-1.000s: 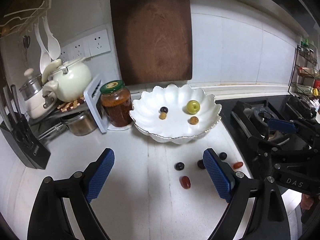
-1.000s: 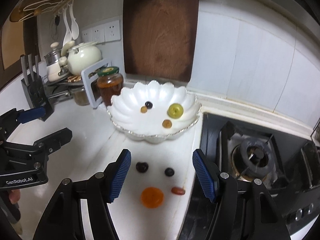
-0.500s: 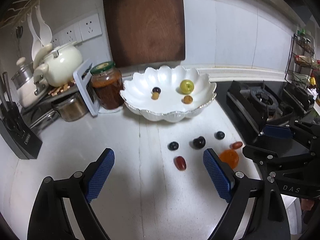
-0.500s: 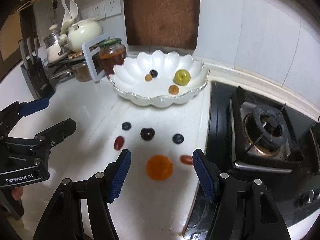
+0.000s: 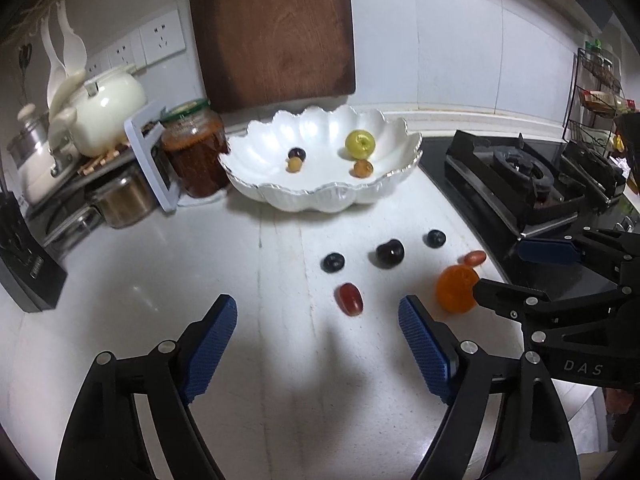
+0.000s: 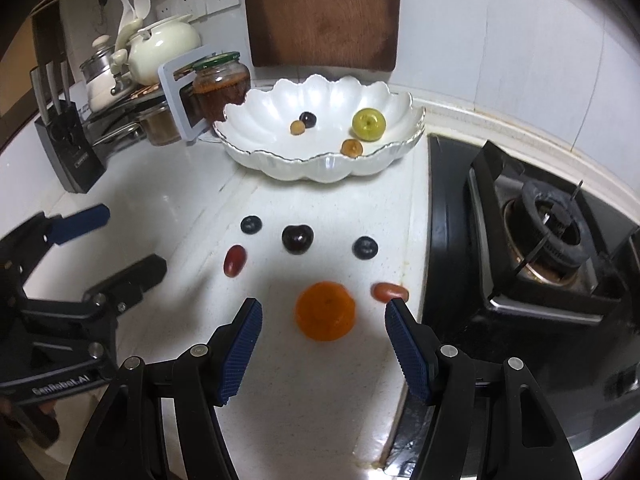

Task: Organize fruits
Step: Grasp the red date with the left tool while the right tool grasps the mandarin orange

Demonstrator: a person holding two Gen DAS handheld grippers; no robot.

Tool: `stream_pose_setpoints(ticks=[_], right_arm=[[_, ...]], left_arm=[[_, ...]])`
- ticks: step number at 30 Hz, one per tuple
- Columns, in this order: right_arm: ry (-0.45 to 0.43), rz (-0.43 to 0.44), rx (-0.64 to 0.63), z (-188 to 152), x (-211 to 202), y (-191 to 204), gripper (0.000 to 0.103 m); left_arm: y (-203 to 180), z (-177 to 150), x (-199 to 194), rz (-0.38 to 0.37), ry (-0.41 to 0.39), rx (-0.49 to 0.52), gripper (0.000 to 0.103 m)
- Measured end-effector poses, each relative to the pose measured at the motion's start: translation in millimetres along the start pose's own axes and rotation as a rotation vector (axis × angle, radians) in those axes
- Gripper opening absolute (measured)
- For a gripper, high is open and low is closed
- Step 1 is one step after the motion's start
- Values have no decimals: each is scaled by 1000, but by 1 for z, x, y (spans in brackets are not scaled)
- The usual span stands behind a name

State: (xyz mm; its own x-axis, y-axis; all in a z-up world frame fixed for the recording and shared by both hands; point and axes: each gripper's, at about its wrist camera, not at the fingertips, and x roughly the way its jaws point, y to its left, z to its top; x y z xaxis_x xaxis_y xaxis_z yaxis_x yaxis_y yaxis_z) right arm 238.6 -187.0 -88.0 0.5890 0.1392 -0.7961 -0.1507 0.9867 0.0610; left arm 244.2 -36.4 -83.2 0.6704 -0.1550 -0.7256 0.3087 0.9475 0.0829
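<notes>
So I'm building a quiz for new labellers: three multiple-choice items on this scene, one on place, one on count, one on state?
1. Where does the orange lie?
A. in the bowl
B. on the counter ahead of the right gripper
C. on the stove

2. How many fruits are in the bowl?
A. two
B. four
C. six

3. What does the right gripper hold?
A. nothing
B. the orange
C. a blueberry

Answers: 1 B, it sits on the white counter just past the open fingers. 2 B, a green fruit, a dark one and two small brownish ones. 3 A, both pads stand clear of the orange.
</notes>
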Motion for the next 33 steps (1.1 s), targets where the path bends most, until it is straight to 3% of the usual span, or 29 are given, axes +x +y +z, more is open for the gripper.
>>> stream_pose_setpoints(ticks=[9,33], right_arm=[[0,-38,-13,-9,16,0,65],[42,6,21,-9,57,-9,62]], left_arm=[[-4,-10,25,-35,24,4,72],[-8,-5,88,-91,121,-70,48]])
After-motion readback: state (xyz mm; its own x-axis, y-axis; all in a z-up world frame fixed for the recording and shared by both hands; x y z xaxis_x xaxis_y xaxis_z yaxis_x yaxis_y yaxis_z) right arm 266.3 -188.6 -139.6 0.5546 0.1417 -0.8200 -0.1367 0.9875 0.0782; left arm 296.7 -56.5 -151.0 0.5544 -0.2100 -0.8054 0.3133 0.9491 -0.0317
